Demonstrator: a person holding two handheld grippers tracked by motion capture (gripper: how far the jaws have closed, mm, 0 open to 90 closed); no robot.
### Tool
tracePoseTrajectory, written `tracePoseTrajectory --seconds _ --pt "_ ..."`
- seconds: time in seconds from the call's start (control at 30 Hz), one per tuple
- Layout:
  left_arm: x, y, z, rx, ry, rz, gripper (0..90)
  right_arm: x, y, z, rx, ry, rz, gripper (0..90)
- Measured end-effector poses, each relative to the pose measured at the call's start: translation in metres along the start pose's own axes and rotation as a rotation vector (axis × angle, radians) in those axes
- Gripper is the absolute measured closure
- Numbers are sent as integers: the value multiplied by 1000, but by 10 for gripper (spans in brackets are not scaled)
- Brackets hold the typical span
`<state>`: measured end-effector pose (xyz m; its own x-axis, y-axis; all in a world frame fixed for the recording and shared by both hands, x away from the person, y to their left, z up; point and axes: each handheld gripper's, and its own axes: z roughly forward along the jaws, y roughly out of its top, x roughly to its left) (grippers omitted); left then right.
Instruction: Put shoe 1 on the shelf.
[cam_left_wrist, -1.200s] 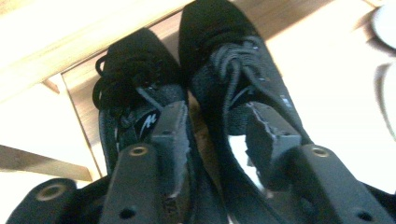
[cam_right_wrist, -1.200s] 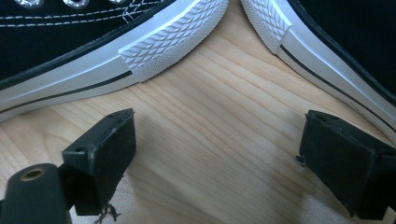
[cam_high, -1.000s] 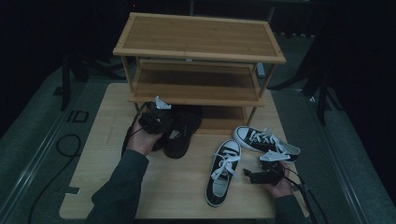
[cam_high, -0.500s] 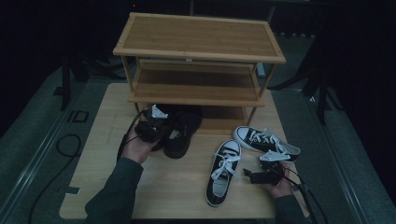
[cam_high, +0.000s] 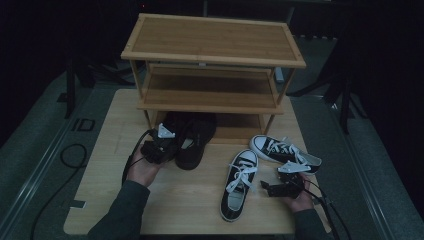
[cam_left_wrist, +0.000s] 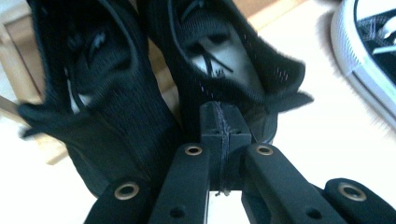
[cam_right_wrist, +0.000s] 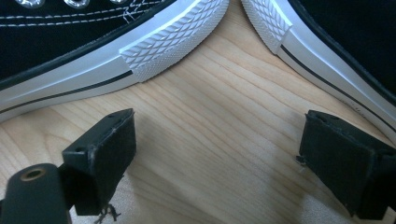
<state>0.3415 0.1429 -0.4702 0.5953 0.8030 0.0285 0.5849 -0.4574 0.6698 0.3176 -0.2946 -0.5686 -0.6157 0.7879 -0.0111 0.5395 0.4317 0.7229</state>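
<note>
black shoes (cam_left_wrist: 224, 60) against closed left gripper (cam_left_wrist: 223, 135)

Wooden shoe rack (cam_high: 212, 50), table (cam_high: 185, 200)

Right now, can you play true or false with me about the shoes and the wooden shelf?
1. The left gripper has its fingers shut at a black shoe's heel. True.
2. The right gripper holds a sneaker. False: its fingers are open over bare table.
3. Two black-and-white sneakers lie on the table. True.
4. The rack's top shelf holds shoes. False: it is bare.
</note>
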Motion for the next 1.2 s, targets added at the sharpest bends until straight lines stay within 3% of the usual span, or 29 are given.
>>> tracePoseTrajectory --seconds 0.3,0.6,0.83,1.03,1.2 --pt "-7 -18 15 59 -28 6 896 0 0 0 1 1 1 108" --pt "-18 -26 30 99 -53 28 896 0 0 0 1 2 0 108" --pt "-25 -20 36 95 -58 44 896 0 0 0 1 2 0 108" --pt "-26 -9 38 77 -36 48 895 0 0 0 1 2 1 108" --pt "-30 1 43 73 -76 65 896 0 0 0 1 2 0 108"
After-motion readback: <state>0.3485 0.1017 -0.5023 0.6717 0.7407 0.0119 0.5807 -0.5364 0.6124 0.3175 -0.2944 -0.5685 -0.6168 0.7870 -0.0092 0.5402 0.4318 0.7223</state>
